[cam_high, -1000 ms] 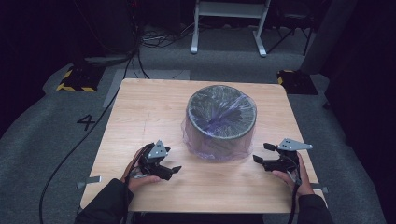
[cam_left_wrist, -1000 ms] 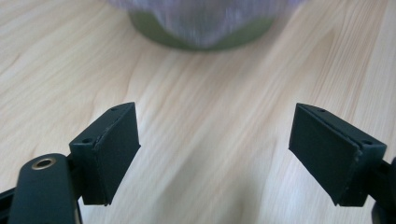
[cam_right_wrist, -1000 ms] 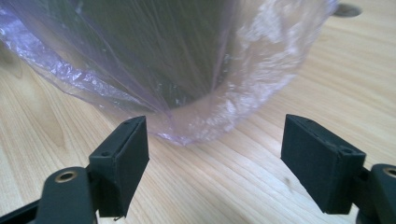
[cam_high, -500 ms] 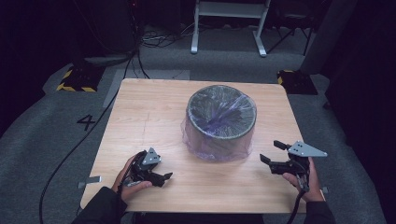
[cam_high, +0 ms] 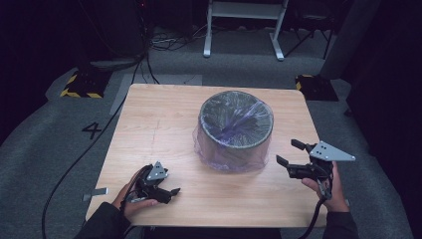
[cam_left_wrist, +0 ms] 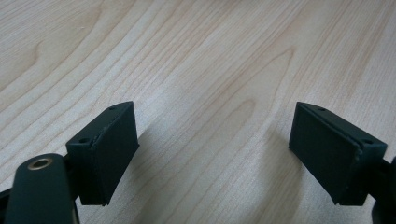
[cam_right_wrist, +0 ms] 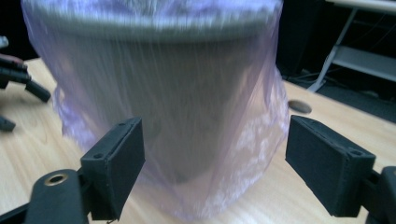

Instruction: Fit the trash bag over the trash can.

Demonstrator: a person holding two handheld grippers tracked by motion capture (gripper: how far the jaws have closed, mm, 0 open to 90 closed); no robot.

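The bin (cam_high: 236,130), lined with a purple bag (cam_right_wrist: 261,140), stands mid-desk (cam_high: 159,124). Both grippers gape wide and empty: right gripper (cam_high: 288,153) faces it, left gripper (cam_high: 174,192) rests apart. This looks like the approach; next, pinch the bag's edge.

A black "4" (cam_high: 92,130) is marked on the grey floor (cam_high: 45,149).
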